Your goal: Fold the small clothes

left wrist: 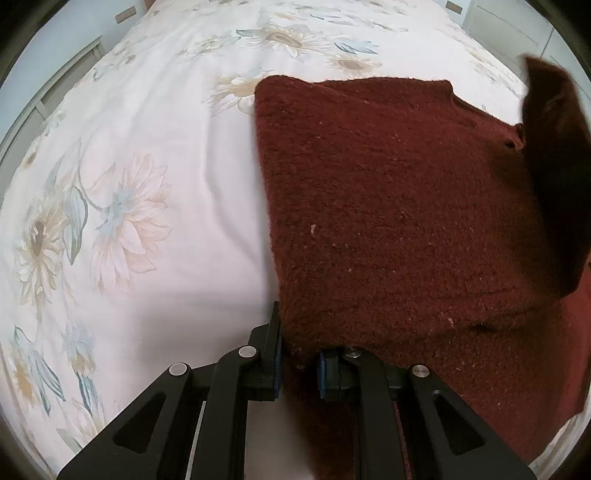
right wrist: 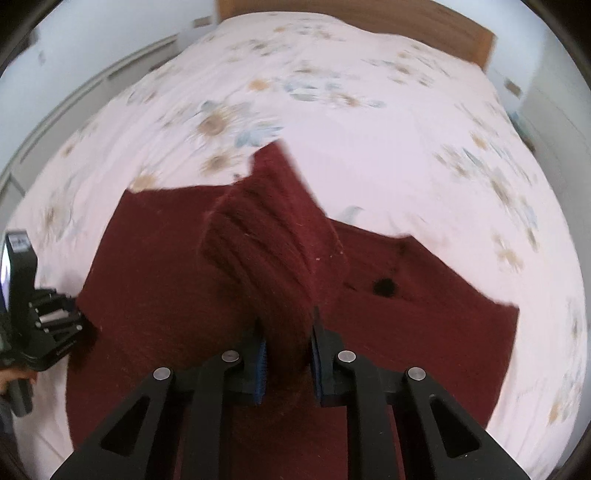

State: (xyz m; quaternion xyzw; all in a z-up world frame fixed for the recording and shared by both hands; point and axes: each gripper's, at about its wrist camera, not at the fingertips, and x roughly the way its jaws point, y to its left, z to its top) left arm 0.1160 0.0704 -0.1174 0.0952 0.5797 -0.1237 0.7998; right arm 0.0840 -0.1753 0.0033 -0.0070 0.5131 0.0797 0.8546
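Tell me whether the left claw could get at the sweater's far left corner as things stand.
Probably not yet: the left claw is shut on the sweater at its near edge. The bedsheet beside that corner lies bare, so nothing else blocks it.

Counted: 1 dark red sweater (left wrist: pixel 388 206) on 1 bed (left wrist: pixel 177 229), w/ 1 floral sheet. 1 sleeve (right wrist: pixel 273 251) was lifted up. 2 grippers total: left gripper (left wrist: pixel 299 363) & right gripper (right wrist: pixel 288 360). 1 wooden headboard (right wrist: pixel 406 26) at the far end.
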